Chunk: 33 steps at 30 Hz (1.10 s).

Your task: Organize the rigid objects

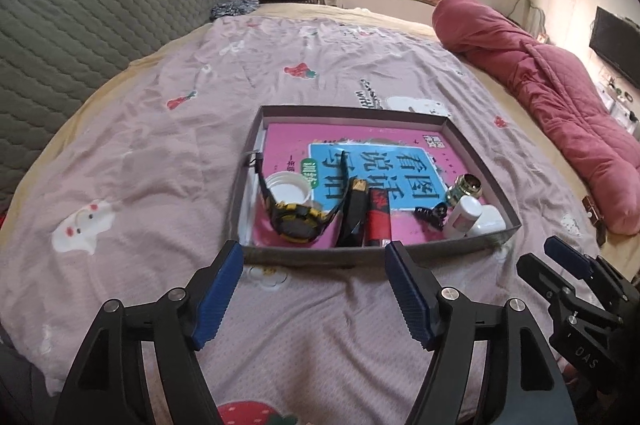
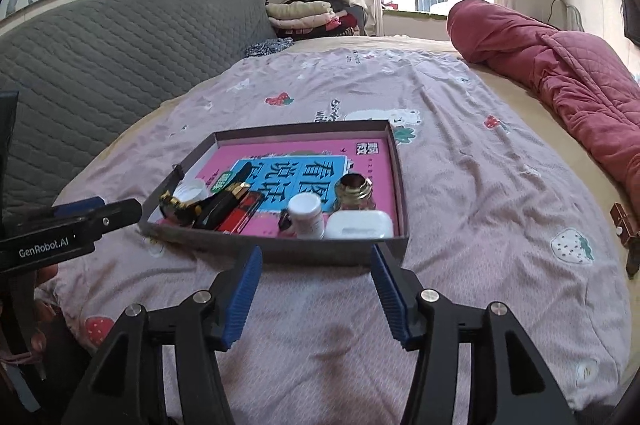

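While both claws are hovering over the near edge of the bed (image 1: pixel 140 129), neither is gripping anything — the left claw (image 1: pixel 314 289) is standing wide open and the right claw (image 2: pixel 316 291) is standing open too, with only the sheet showing between their blue pads. A shallow grey tray (image 1: pixel 360 252) is lying on the sheet towards that near edge, just beyond both claws. Inside it a pink book (image 1: pixel 288 145) is lining the bottom, and along the tray's near wall are sitting a black-and-yellow watch (image 1: pixel 298 221), a white cap (image 1: pixel 289 187), a black case (image 1: pixel 354 213), a red case (image 1: pixel 378 221), a black clip (image 1: pixel 431 214), a white bottle (image 2: pixel 307 214), a gold-rimmed jar (image 2: pixel 354 191) and a white earbud case (image 2: pixel 358 225) — this last in the near right corner.
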Each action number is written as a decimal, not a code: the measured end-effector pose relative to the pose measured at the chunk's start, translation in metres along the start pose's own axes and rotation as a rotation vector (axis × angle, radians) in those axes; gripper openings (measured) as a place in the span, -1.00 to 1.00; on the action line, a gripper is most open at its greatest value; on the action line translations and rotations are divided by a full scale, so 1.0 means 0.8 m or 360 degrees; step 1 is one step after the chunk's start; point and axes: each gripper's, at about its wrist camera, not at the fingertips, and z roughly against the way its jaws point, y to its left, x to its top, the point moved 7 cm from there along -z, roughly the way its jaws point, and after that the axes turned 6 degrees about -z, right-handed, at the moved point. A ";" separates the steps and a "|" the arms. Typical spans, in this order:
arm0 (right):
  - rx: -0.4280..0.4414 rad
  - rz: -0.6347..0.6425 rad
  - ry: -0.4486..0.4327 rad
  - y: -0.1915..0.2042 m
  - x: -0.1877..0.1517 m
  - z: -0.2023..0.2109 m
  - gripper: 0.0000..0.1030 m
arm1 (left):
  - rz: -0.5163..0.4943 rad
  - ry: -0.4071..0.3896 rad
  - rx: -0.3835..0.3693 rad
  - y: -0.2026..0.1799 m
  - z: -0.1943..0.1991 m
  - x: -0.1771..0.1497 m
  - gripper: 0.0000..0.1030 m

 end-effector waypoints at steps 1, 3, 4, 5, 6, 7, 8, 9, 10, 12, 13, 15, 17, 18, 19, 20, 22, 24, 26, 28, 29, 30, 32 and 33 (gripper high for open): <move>-0.0003 -0.0003 0.0006 0.001 -0.002 0.001 0.08 | 0.0002 0.0005 0.0010 0.002 0.003 -0.003 0.44; -0.0013 -0.0017 0.0031 0.005 -0.008 0.005 0.08 | 0.0019 0.0018 0.0003 0.004 0.008 -0.011 0.44; -0.0018 -0.0022 0.0034 0.007 -0.011 0.007 0.08 | 0.0023 0.0024 0.0001 0.004 0.009 -0.014 0.44; -0.0023 -0.0027 0.0040 0.008 -0.013 0.009 0.08 | 0.0020 0.0031 0.0003 0.004 0.011 -0.018 0.44; -0.0029 -0.0031 0.0044 0.009 -0.015 0.011 0.08 | 0.0016 0.0035 0.0006 0.004 0.012 -0.020 0.44; -0.0035 -0.0038 0.0047 0.009 -0.017 0.013 0.08 | 0.0010 0.0041 0.0007 0.002 0.013 -0.023 0.44; -0.0034 -0.0042 0.0049 0.010 -0.018 0.014 0.08 | 0.0007 0.0050 0.0001 0.001 0.015 -0.027 0.44; -0.0038 -0.0047 0.0052 0.011 -0.019 0.015 0.08 | 0.0003 0.0056 -0.0002 0.000 0.015 -0.030 0.44; -0.0047 -0.0046 0.0059 0.012 -0.021 0.016 0.08 | -0.0004 0.0064 -0.0006 -0.002 0.017 -0.033 0.44; -0.0067 -0.0039 0.0073 0.013 -0.024 0.017 0.08 | -0.0013 0.0076 -0.0023 -0.005 0.019 -0.038 0.44; -0.0076 -0.0037 0.0076 0.013 -0.025 0.018 0.08 | -0.0017 0.0077 -0.0029 -0.007 0.021 -0.042 0.44; -0.0079 -0.0039 0.0088 0.014 -0.029 0.018 0.08 | -0.0017 0.0094 -0.0039 -0.010 0.022 -0.049 0.44; -0.0085 -0.0036 0.0095 0.015 -0.031 0.018 0.08 | -0.0018 0.0108 -0.0057 -0.014 0.023 -0.054 0.44; -0.0085 -0.0027 0.0095 0.016 -0.032 0.019 0.09 | -0.0021 0.0110 -0.0057 -0.015 0.023 -0.055 0.44; -0.0088 -0.0019 0.0094 0.016 -0.033 0.019 0.09 | -0.0026 0.0112 -0.0054 -0.016 0.023 -0.057 0.44; -0.0096 -0.0005 0.0093 0.017 -0.034 0.019 0.09 | -0.0027 0.0115 -0.0054 -0.018 0.023 -0.059 0.44; -0.0091 0.0010 0.0096 0.019 -0.037 0.018 0.08 | -0.0025 0.0125 -0.0058 -0.020 0.021 -0.062 0.44; -0.0091 0.0022 0.0108 0.020 -0.040 0.015 0.09 | -0.0029 0.0127 -0.0049 -0.021 0.020 -0.064 0.44; -0.0088 0.0027 0.0119 0.019 -0.043 0.013 0.09 | -0.0030 0.0135 -0.0040 -0.021 0.016 -0.066 0.44; -0.0087 0.0036 0.0128 0.019 -0.046 0.009 0.09 | -0.0031 0.0146 -0.0033 -0.020 0.012 -0.067 0.44; -0.0088 0.0036 0.0138 0.019 -0.047 0.007 0.08 | -0.0031 0.0158 -0.0032 -0.020 0.009 -0.069 0.44; -0.0085 0.0032 0.0145 0.019 -0.048 0.006 0.09 | -0.0030 0.0161 -0.0028 -0.020 0.008 -0.069 0.44; -0.0085 0.0032 0.0149 0.018 -0.050 0.004 0.09 | -0.0036 0.0170 -0.0017 -0.021 0.004 -0.072 0.44; -0.0083 0.0032 0.0147 0.017 -0.050 0.003 0.09 | -0.0036 0.0173 -0.0017 -0.021 0.003 -0.073 0.44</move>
